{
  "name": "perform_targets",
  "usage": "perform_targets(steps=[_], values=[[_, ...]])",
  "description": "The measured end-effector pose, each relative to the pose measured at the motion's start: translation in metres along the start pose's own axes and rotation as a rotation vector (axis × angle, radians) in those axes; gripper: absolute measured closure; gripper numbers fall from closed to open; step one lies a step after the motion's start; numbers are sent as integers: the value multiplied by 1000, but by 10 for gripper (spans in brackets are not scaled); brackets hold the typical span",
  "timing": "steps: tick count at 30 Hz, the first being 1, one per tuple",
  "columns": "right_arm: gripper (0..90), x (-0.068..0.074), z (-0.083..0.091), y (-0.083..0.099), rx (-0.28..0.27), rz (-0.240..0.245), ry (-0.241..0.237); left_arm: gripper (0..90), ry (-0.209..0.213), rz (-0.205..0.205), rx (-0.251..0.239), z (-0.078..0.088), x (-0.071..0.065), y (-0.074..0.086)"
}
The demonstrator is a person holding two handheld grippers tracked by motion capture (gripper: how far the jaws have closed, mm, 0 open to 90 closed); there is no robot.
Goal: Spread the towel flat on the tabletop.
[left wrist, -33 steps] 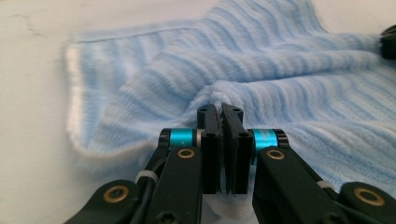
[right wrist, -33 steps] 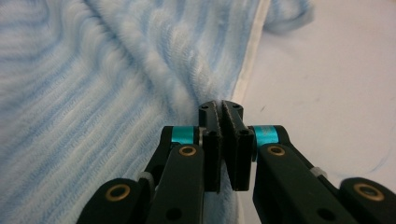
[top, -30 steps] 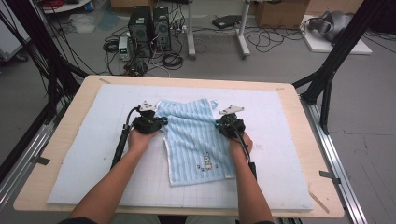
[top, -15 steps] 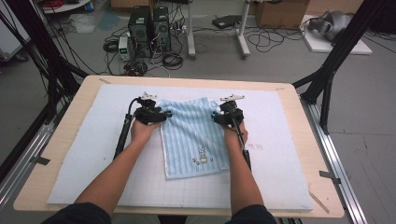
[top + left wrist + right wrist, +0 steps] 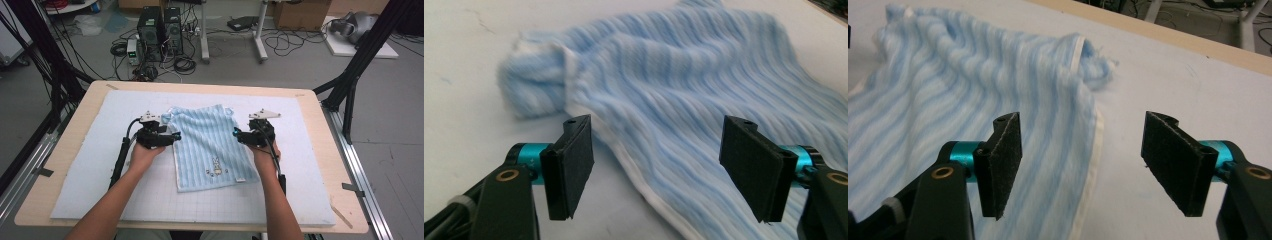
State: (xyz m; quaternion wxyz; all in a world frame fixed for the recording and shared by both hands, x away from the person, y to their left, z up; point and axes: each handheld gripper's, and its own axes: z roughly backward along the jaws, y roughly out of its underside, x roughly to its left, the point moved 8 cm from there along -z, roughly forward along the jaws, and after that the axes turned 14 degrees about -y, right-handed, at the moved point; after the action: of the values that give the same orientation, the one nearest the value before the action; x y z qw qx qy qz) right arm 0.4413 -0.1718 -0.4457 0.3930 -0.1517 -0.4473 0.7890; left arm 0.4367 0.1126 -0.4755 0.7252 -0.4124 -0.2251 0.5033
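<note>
Pale blue striped terry towel (image 5: 208, 146) flat on white mat (image 5: 90, 185), long axis running away from person. Left gripper (image 5: 172, 136) and right gripper (image 5: 236, 134) flanking it, jaws spread, empty.

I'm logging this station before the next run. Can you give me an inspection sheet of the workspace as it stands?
Surface: wooden table covered by a pale mat.
Job's things: blue striped towel lying flat mid-mat, small rabbit print near its front edge.
Clutter: nothing seen on the mat.
Grippers: left gripper and right gripper open, one at each side edge of the towel.
Cables: black cable trailing along the left forearm.
Surroundings: computer towers, loose floor wiring, black frame legs.
</note>
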Motion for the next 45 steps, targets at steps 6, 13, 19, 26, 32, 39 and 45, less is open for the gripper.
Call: perform_targets(steps=[6, 13, 19, 26, 32, 39, 45], values=[[320, 14, 26, 31, 32, 0, -28, 335, 51, -7, 48, 14, -19, 26], [365, 33, 46, 69, 91, 14, -19, 345, 74, -34, 64, 38, -40, 48], [316, 40, 63, 95, 64, -81, -33, 466, 51, -163, 95, 48, -57, 66], [440, 41, 77, 102, 42, -88, -43, 866, 36, -252, 82, 59, -59, 73], [430, 40, 73, 101, 43, -84, -49, 868, 43, -239, 101, 74, -41, 80], [429, 51, 52, 101, 77, -120, -91, 867, 21, -169, 89, 84, -14, 84], [464, 80, 32, 101, 124, -64, -151, 467, 7, -70, 73, 94, -11, 92]])
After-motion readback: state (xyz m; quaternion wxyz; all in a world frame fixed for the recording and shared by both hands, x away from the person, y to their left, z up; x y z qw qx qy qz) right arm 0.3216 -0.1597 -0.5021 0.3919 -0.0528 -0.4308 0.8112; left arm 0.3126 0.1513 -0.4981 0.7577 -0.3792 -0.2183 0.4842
